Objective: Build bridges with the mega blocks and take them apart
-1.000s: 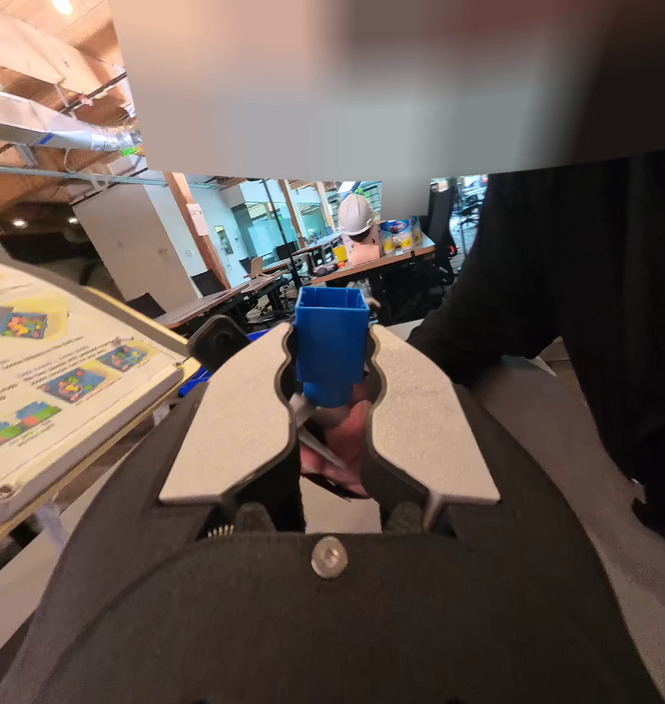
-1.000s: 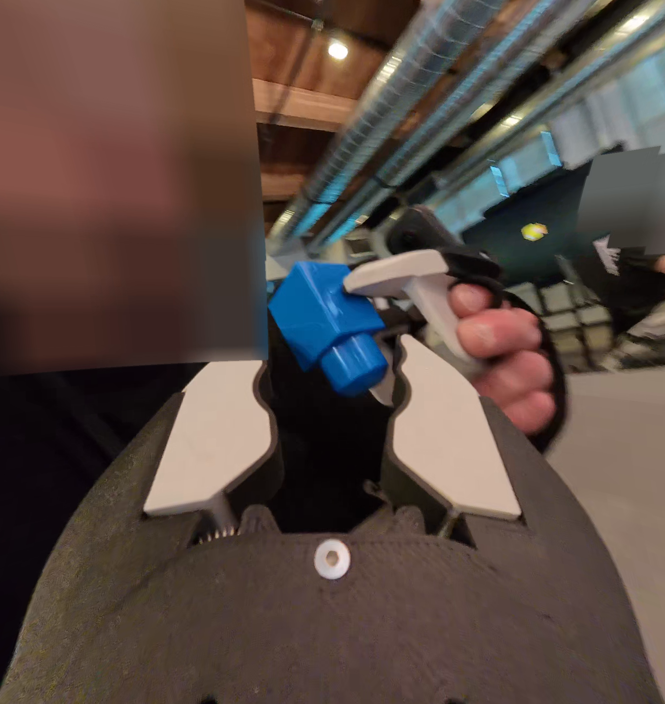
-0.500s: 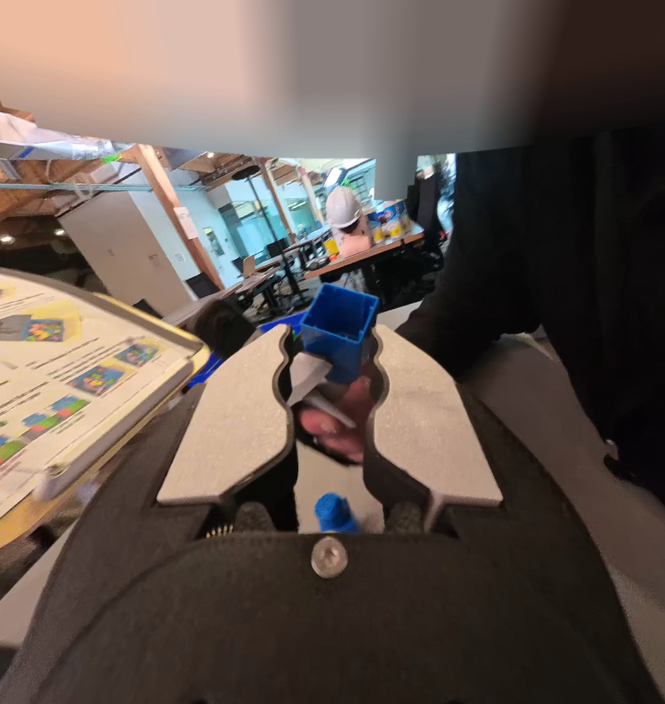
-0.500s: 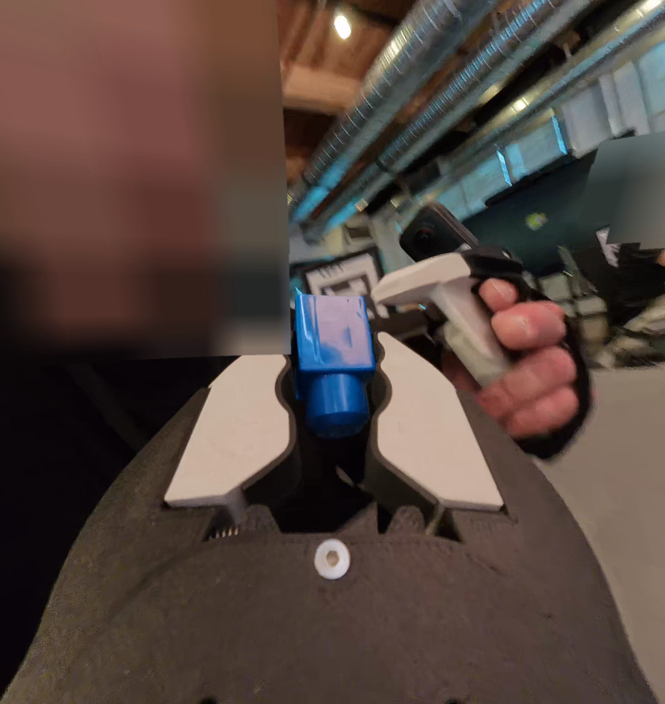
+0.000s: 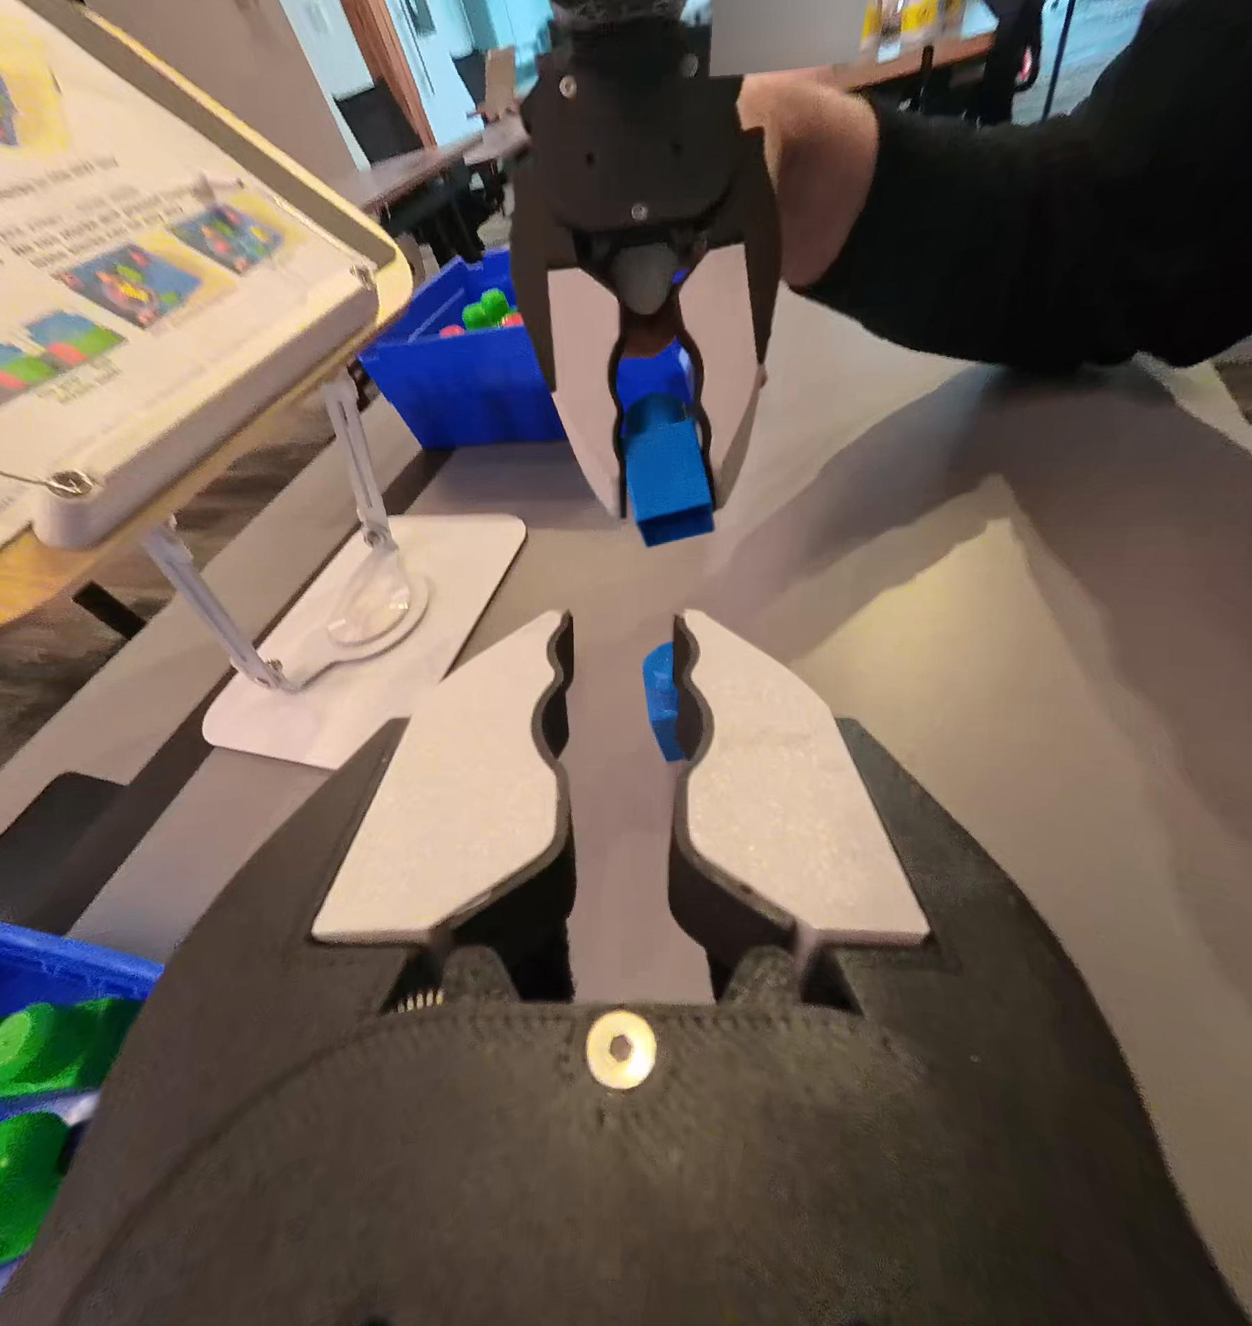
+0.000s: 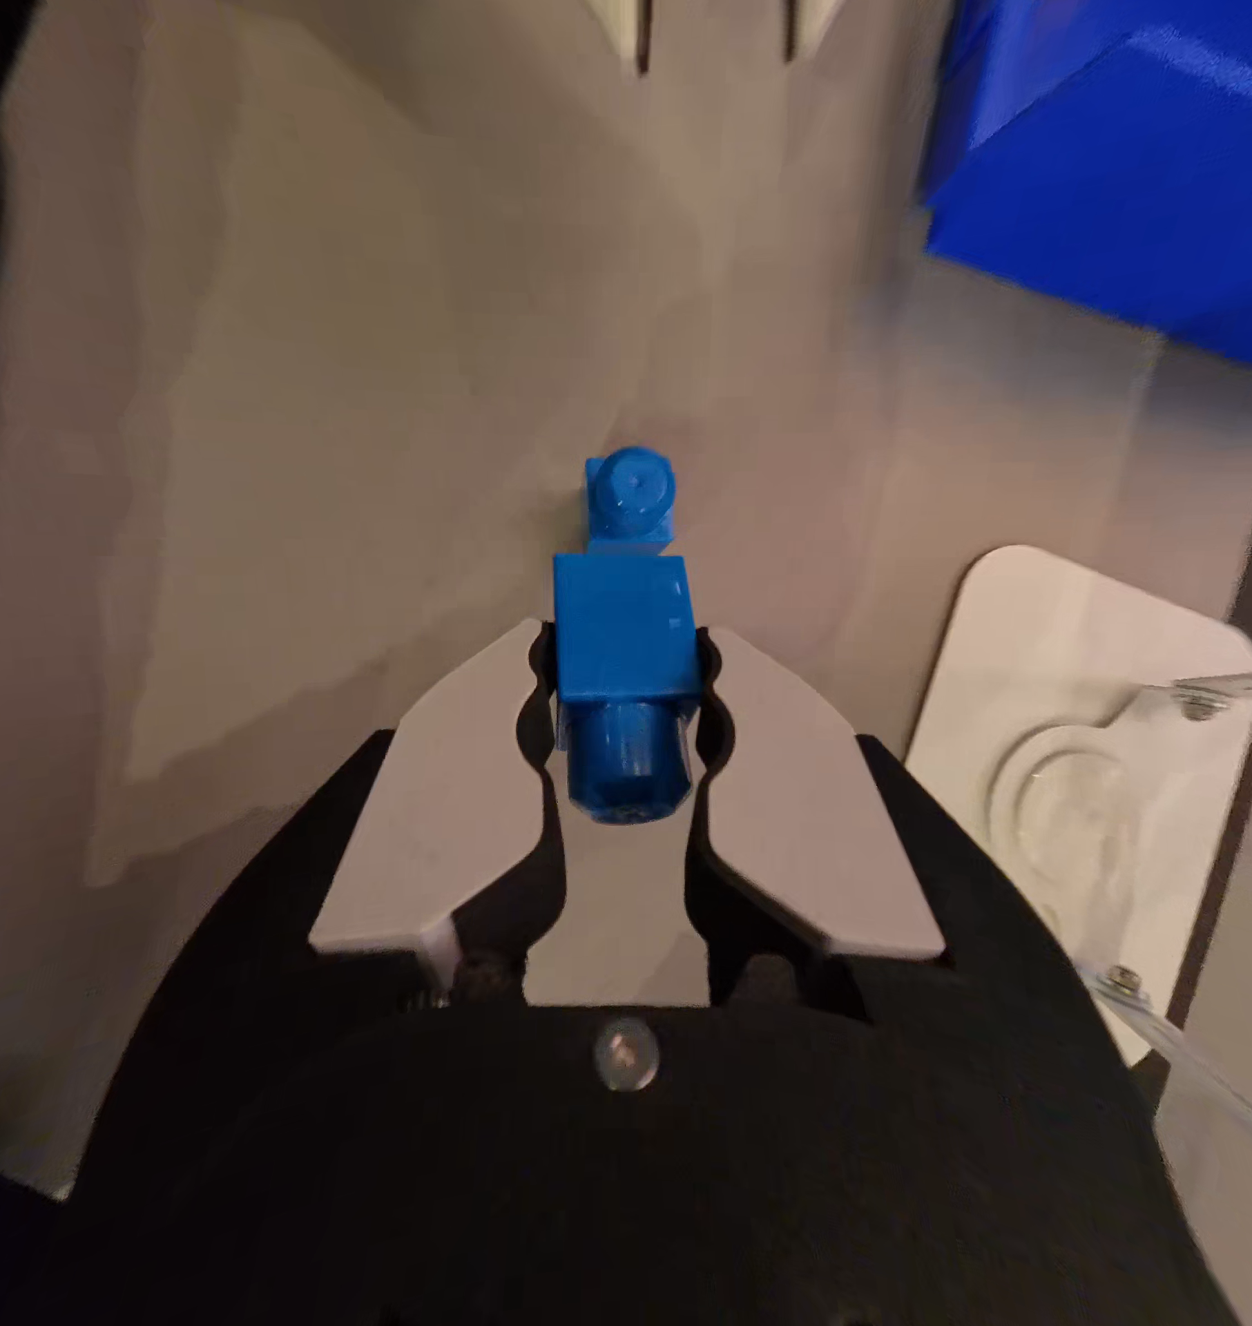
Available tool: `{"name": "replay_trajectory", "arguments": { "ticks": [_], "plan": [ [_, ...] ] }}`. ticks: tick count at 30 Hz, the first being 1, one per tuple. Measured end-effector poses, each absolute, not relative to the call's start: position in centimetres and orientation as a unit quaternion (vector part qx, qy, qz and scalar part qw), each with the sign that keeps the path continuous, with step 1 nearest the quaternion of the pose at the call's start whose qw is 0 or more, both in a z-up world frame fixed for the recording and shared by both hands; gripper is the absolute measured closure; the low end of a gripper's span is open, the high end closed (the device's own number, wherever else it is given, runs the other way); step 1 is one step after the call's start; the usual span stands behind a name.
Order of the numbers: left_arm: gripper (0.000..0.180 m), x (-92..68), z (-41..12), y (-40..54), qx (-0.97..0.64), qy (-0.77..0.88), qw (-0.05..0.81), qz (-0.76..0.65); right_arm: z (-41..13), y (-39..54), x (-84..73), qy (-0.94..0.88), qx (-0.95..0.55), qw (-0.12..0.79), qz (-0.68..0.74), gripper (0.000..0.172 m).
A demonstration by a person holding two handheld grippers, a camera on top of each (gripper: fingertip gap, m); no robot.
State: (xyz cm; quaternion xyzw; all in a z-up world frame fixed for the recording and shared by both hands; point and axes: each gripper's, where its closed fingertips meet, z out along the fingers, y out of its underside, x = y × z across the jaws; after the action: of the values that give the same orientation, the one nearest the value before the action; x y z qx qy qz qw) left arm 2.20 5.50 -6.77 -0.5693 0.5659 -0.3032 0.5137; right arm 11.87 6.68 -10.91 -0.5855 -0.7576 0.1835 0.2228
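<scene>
We saw a grey table (image 5: 967, 646) under everything. Leaning over its left side was a sheet (image 5: 106, 251) on a white stand (image 5: 364, 646), printed with text and coloured pictures of block builds; we leave its wording aside, and much of it was blurred anyway.

Two blue bins were in the left wrist view. The far bin (image 5: 465, 387), behind the stand, held green and red blocks. The near bin (image 5: 34, 961), at the lower left edge, held green blocks (image 5: 13, 1062). A blue bin corner (image 6: 1111, 179) also filled the upper right of the right wrist view — which of the two bins it was, we could not tell.

The right claw (image 5: 662, 466) pointed down at the table, a person's hand (image 5: 802, 179) in a black sleeve behind it. Both its pads pressed the sides of a blue block (image 6: 623, 631), stud facing back toward the wrist, open end toward the table.

The left claw (image 5: 623, 646) was parted with bare table showing through the gap. It gripped nothing. A second blue block (image 6: 630, 502) sat on the table, stud up, just past the held one. In the left wrist view it peeked out (image 5: 662, 703) from behind the right finger (image 5: 773, 789) — whether it touched that finger, we could not tell.
</scene>
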Motion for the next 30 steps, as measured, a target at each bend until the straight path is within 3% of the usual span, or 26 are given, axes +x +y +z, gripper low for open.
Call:
{"name": "replay_trajectory", "arguments": {
  "ticks": [11,19,23,26,30],
  "plan": [
    [0.151,4.0,-11.9,5.3,-0.612,0.600,0.438,-0.270,-17.1,7.5,11.8,-0.793,-0.597,0.111,0.048,0.134],
    [0.126,6.4,-16.0,5.6,-0.666,0.588,0.379,-0.258,-19.4,7.0,11.2,-0.814,-0.575,0.078,0.035,0.134],
    [0.129,7.3,-17.5,5.8,-0.681,0.591,0.359,-0.241,-19.5,6.9,10.6,-0.813,-0.574,0.084,0.045,0.134],
    [0.145,7.7,-18.0,5.9,-0.684,0.592,0.353,-0.239,-19.5,6.8,10.5,-0.814,-0.573,0.085,0.052,0.134],
    [0.146,8.0,-17.8,5.5,-0.701,0.568,0.324,-0.285,-19.5,6.5,10.4,-0.813,-0.572,0.081,0.077,0.135]
  ]
}}
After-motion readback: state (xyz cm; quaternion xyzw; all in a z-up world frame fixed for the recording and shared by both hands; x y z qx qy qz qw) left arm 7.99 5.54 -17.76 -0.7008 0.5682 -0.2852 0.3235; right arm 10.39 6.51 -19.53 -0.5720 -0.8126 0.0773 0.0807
